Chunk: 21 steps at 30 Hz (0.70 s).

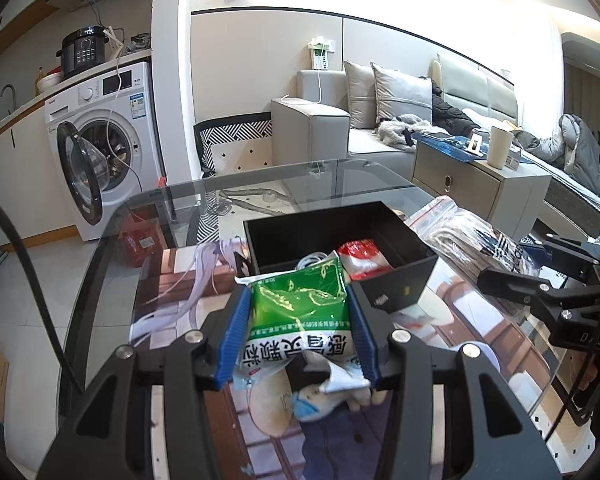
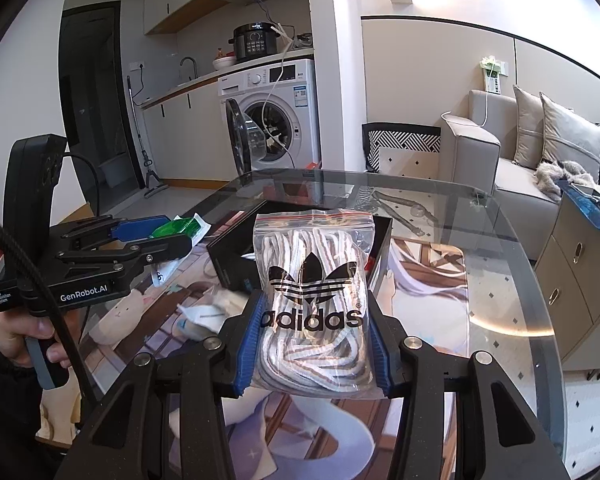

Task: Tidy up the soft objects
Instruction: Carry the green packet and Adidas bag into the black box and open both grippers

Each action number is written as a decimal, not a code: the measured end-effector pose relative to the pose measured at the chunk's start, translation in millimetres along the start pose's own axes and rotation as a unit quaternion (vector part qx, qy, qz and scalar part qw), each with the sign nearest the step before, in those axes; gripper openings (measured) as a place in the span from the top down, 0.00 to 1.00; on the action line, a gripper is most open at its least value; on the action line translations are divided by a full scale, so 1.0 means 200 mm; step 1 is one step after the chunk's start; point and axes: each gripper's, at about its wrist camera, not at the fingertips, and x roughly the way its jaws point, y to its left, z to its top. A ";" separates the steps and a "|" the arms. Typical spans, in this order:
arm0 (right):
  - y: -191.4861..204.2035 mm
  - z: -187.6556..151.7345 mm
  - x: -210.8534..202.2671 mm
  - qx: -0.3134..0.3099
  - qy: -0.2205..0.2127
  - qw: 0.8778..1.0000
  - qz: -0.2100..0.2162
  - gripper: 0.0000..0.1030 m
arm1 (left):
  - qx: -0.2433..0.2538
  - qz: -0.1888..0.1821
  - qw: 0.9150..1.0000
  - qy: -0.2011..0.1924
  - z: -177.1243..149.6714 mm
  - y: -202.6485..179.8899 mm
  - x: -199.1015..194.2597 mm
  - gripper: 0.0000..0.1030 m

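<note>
Pinching a green medicine sachet (image 1: 300,312) between blue pads, left hand-held gripper (image 1: 298,332) clamped on its flanks above the glass counter (image 1: 112,240). Clasping a zip bag of striped laces (image 2: 314,304) likewise in the right hand-held gripper (image 2: 314,344). Both likely light, limp and slippery, gripping best mid-body. Hovering just short of the black box (image 1: 340,228), already holding a red-and-white packet (image 1: 362,258).

A glass table (image 2: 480,240) carries a printed mat (image 2: 428,268); a black box (image 1: 388,280) apparently sits on it.
</note>
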 end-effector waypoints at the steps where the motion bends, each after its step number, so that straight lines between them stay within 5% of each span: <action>1: -0.01 0.01 0.01 0.001 0.001 1.000 0.000 0.55 | 0.000 0.000 1.000 0.000 0.01 0.00 0.01 0.54; 21: -0.05 0.19 0.41 -0.014 0.056 0.998 -0.007 0.55 | -0.002 -0.018 1.000 0.019 0.19 0.05 0.37 0.53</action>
